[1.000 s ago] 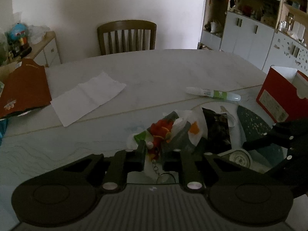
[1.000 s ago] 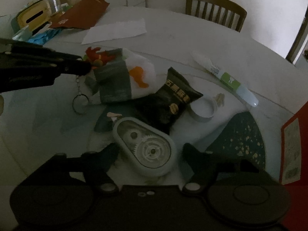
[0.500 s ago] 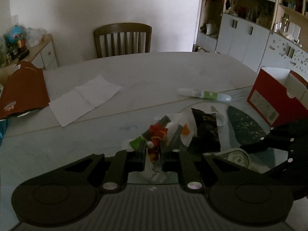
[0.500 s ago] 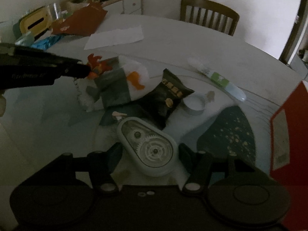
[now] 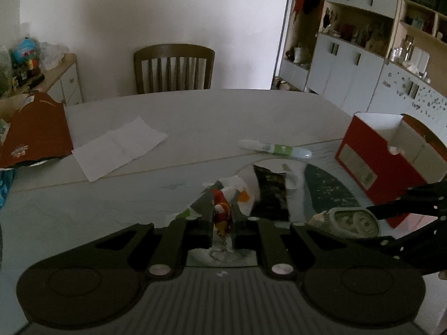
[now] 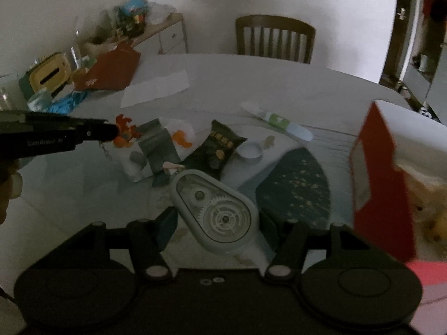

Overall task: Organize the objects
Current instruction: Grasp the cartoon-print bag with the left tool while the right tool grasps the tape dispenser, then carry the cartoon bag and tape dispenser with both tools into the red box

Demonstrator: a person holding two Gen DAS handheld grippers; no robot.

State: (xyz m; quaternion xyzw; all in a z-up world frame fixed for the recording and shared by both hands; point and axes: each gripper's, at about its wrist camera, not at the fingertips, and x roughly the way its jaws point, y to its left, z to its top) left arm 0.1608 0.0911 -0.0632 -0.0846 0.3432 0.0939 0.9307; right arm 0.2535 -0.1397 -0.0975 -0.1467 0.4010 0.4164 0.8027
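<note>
- Your left gripper (image 5: 222,224) has its fingers pinching a small red-and-orange keychain figure (image 5: 222,215); its chain and ring hang below the fingers, above the bench (image 5: 195,122).
- Your right gripper (image 6: 218,223) has its fingers part-spread, closed on the sides of a grey correction-tape dispenser (image 6: 215,209) with clear gears showing.
- In the right wrist view, the left gripper comes in from 9 o'clock, the figure at its tip.
- Still on the bench: a grey-and-white plastic wrapper (image 6: 159,148), and just beside it toward 3 o'clock a black snack packet (image 6: 222,146).
- A small white round cup (image 6: 250,150) sits just past the packet; a white-and-green tube (image 6: 279,122) lies farther back, toward 1 o'clock.
- A dark speckled mat (image 6: 296,184) lies near the red open box (image 6: 377,173) at 3 o'clock.
- A white paper sheet (image 5: 120,148) lies at 10 o'clock in the left wrist view, well apart from the pile.
</note>
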